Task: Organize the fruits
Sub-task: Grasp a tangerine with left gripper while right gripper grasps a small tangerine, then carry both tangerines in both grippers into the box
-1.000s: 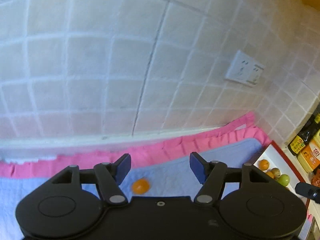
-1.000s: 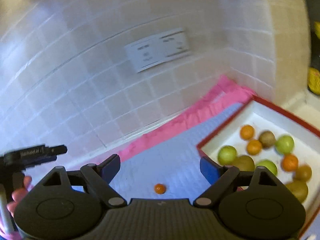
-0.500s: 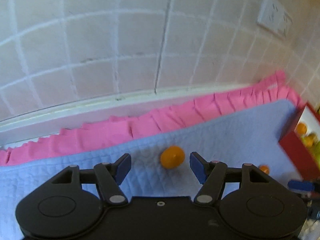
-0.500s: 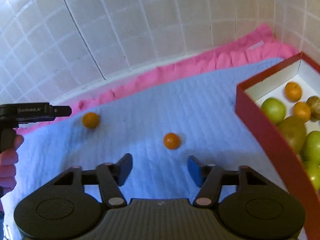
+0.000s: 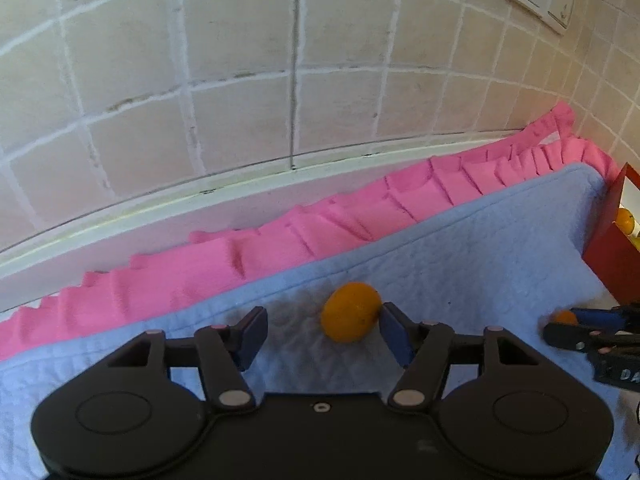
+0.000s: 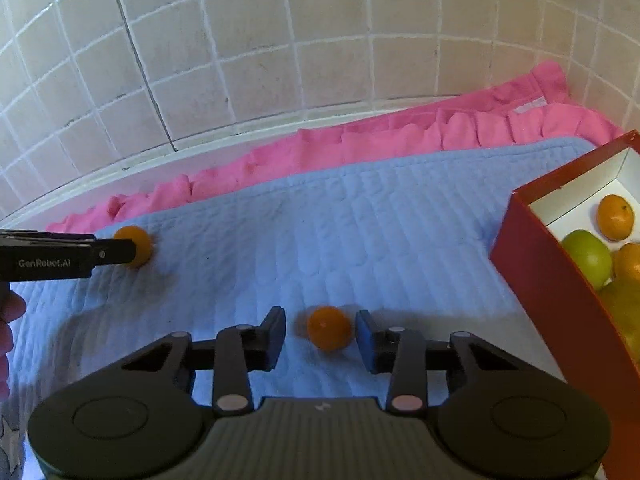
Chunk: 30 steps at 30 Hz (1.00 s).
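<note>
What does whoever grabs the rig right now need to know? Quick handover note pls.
Left gripper: open, straddling an orange fruit on the blue mat; the fruit sits against its right finger, not yet gripped.
Right gripper: open, second orange fruit centred between its fingers, also lying on the mat.
Red box at the mat's right edge already holds orange and green fruit.
Done: both approaches lined up.
Left: close on each fruit, lift, carry to the box, release.
</note>
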Each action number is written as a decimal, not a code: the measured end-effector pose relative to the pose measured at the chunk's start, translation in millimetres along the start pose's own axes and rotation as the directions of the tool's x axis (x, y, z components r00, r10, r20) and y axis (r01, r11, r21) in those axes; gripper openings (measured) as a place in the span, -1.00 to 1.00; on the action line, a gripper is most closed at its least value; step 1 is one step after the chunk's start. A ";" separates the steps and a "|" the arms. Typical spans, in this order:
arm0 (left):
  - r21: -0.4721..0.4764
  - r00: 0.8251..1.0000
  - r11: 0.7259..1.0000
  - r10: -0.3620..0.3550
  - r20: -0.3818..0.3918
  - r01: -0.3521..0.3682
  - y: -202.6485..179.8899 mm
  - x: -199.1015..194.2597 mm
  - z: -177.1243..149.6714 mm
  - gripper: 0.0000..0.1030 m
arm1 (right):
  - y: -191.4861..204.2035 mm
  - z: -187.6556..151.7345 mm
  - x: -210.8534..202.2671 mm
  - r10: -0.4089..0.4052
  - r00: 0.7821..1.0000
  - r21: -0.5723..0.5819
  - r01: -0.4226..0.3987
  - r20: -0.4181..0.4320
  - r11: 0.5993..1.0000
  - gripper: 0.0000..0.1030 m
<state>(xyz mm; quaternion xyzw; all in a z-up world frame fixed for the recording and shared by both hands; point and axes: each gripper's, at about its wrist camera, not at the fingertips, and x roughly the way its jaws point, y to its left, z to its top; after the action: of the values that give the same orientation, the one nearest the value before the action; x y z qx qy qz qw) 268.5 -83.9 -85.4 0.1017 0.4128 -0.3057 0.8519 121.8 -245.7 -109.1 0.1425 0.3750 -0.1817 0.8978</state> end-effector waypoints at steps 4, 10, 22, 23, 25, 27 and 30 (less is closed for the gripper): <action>0.036 0.999 0.999 -0.021 -0.028 0.022 -13.8 6.5 -3.2 -0.20 | 3.1 -1.0 2.0 -0.001 1.000 -0.026 0.002 0.017 1.000 -0.47; 0.056 1.000 0.998 -0.001 -0.010 0.001 -25.8 2.6 -9.1 -0.24 | -6.4 -2.5 -6.2 0.064 0.997 0.001 -0.064 0.047 0.998 -0.51; 0.145 0.990 0.988 -0.064 0.128 0.045 -83.7 -53.3 21.9 -0.24 | -40.3 1.0 -100.7 0.077 0.974 0.085 -0.098 0.214 0.992 -0.51; 0.158 0.987 0.986 -0.074 0.142 0.051 -91.6 -58.8 26.1 -0.24 | -45.6 0.7 -110.7 0.070 0.970 0.095 -0.094 0.232 0.991 -0.51; 0.183 0.981 0.981 -0.099 0.166 0.068 -107.7 -68.7 35.1 -0.24 | -57.1 0.5 -128.4 0.053 0.964 0.114 -0.086 0.260 0.990 -0.51; 0.209 0.973 0.974 -0.130 0.189 0.090 -124.7 -77.9 43.7 -0.24 | -70.6 -1.5 -145.5 0.031 0.958 0.139 -0.073 0.285 0.988 -0.51; 0.257 0.958 0.958 -0.184 0.218 0.125 -153.8 -89.0 57.0 -0.24 | -98.0 -6.7 -170.9 -0.023 0.950 0.191 -0.039 0.313 0.981 -0.51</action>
<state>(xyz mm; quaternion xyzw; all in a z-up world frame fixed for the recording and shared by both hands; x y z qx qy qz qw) 170.0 -191.1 31.3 0.1337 0.2734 -0.4294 0.8503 -36.4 -293.1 -1.4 0.2005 0.2075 -0.2339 0.9285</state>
